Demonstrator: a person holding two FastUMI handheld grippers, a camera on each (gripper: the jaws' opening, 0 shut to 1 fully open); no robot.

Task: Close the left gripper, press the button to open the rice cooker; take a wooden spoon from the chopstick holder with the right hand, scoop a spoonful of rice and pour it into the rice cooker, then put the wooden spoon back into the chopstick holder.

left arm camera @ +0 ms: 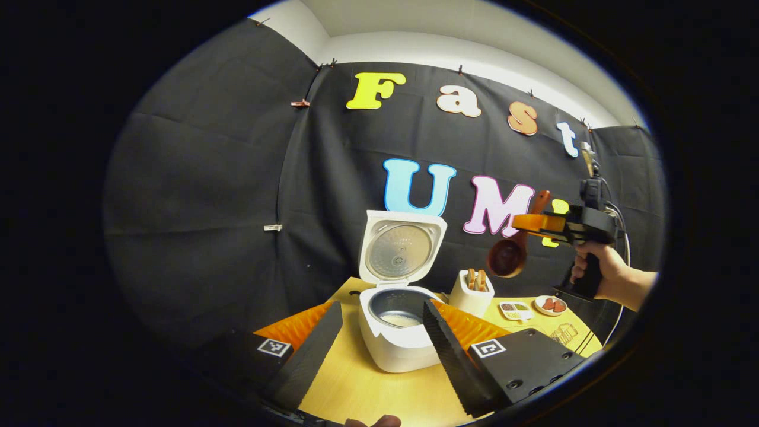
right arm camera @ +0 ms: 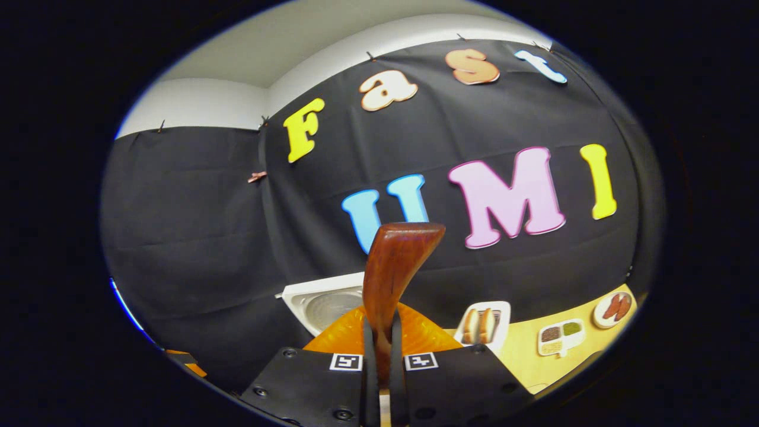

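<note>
Both right tongs point(right arm camera: 379, 356) clamp the wooden spoon point(right arm camera: 391, 267); left tongs point(left arm camera: 379, 344) wide, bowl point(left arm camera: 507, 257) seemingly empty.

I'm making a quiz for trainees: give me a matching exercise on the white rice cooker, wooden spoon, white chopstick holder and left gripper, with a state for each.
Things:
1. white rice cooker
2. brown wooden spoon
3. white chopstick holder
4. left gripper

States:
A. clamped in the right gripper, held in the air
B. fingers spread apart
C. lid up, rice in the pot
D. standing on the table, right of the cooker in the left gripper view

Pairs: 1-C, 2-A, 3-D, 4-B
</note>
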